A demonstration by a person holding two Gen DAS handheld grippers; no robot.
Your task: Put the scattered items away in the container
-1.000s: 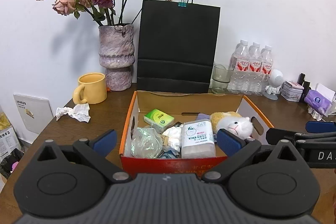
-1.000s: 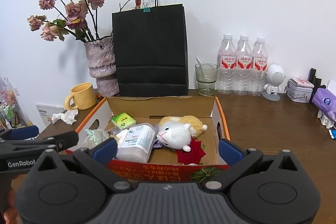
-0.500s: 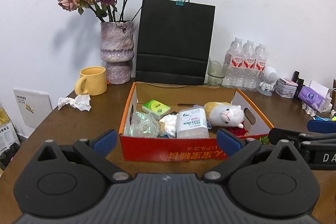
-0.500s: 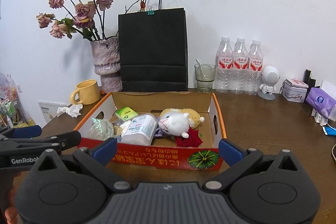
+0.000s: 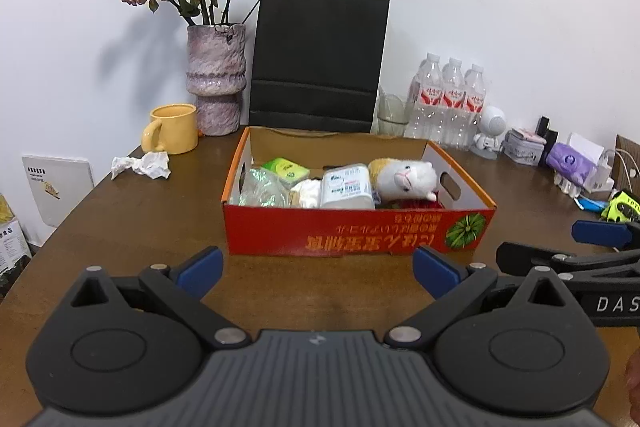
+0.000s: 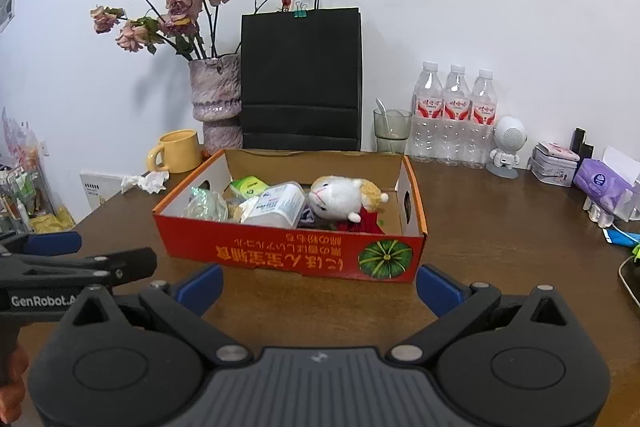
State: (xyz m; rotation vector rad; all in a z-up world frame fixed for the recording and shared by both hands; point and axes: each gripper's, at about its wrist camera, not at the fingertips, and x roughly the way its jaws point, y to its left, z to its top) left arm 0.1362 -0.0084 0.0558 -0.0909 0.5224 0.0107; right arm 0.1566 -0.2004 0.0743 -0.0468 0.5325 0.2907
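Left gripper (image 5: 318, 269): jaws spread wide, nothing between the blue pads (image 5: 200, 267), fingers pointing level and forward. Right gripper (image 6: 318, 283): jaws likewise wide apart and empty, held alongside, to the right of the left claw at about the same height. A fingertip edge shows beneath each handle.

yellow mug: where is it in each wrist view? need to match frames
Left wrist: yellow mug at mid-left, left of the vase.
Right wrist: yellow mug at mid-left, below-left of the vase.
Shared landmark: black paper bag behind the cardboard box.
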